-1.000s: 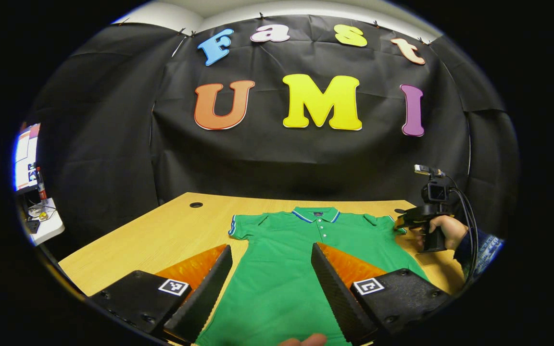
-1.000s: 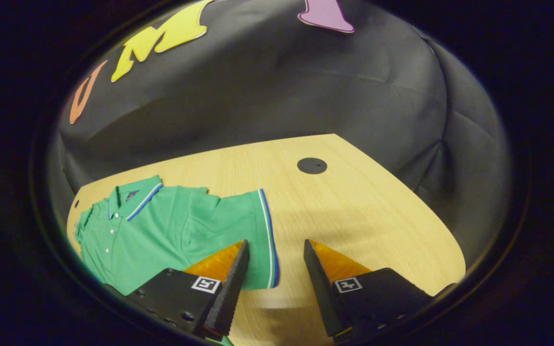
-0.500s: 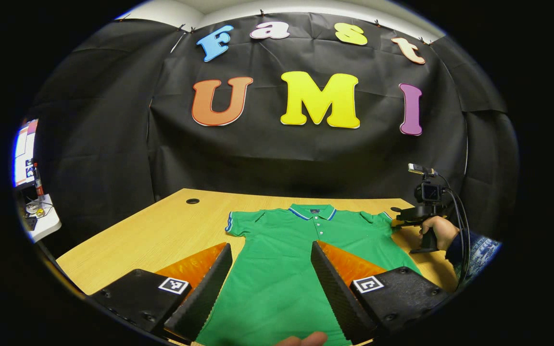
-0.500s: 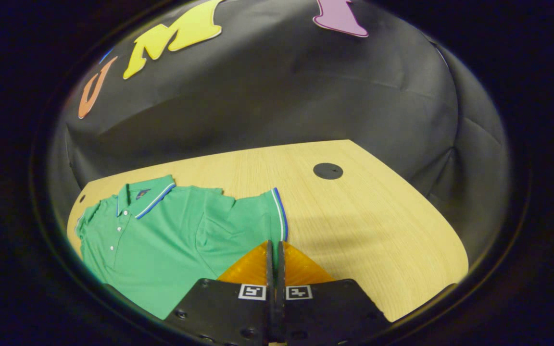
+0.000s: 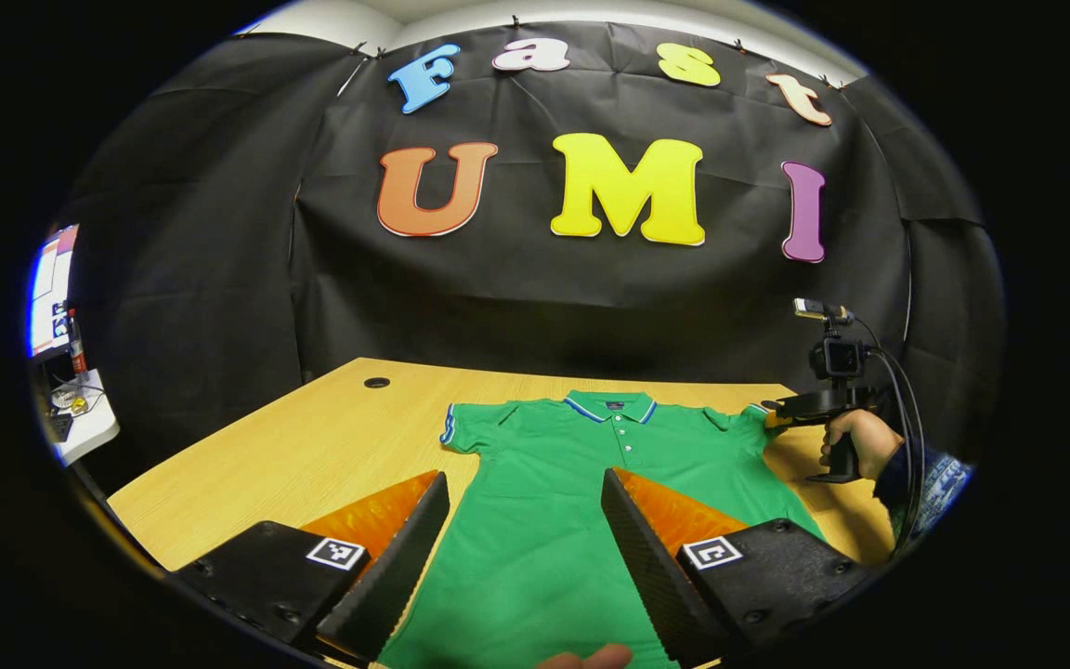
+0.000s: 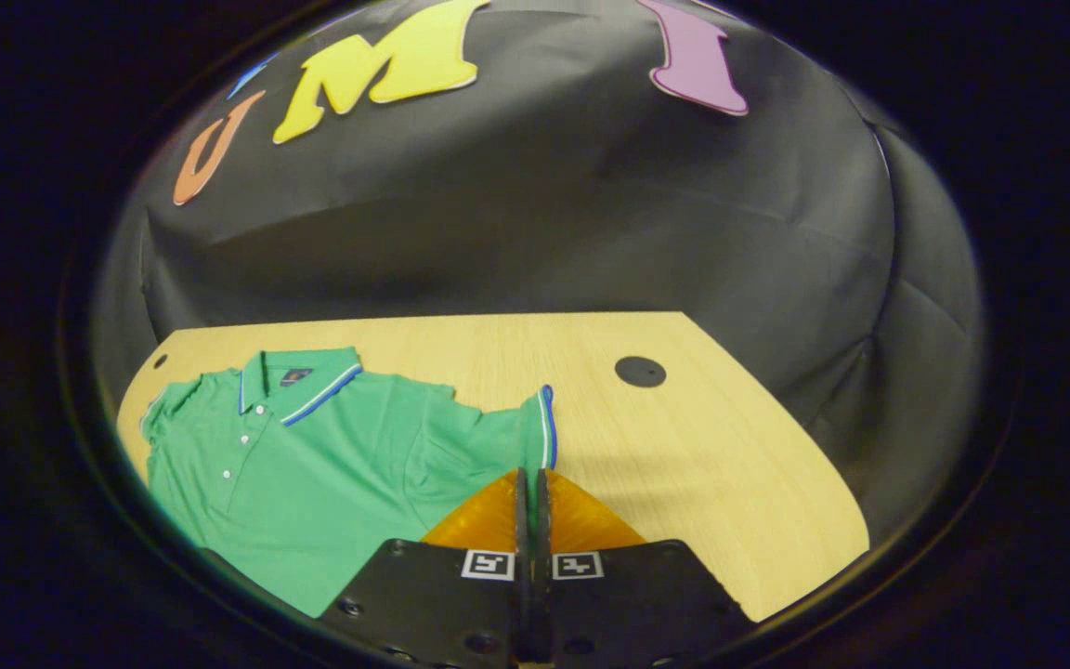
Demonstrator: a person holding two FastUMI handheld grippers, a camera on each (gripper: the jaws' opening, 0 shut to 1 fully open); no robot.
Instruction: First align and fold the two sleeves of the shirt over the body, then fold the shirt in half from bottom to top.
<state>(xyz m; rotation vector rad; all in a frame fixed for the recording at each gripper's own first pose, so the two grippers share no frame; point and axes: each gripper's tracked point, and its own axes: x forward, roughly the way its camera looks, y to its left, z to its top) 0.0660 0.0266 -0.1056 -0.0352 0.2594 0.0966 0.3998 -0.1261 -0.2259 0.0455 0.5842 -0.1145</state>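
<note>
One green short-sleeved polo shirt lies flat, collar toward the wall, on the pale wooden worktop, its right sleeve's striped cuff pinched and raised by the right gripper, whose fingers are pressed together, likely to fold it over the body. The left gripper hovers over the hem with its fingers spread wide and empty, black cloth walling the booth behind.

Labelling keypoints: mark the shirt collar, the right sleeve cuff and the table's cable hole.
shirt collar (image 6: 298, 390): right gripper view, on the striped collar flap.
right sleeve cuff (image 6: 546, 427): right gripper view, on the striped hem.
cable hole (image 6: 640, 371): right gripper view, centre of the dark disc.
</note>
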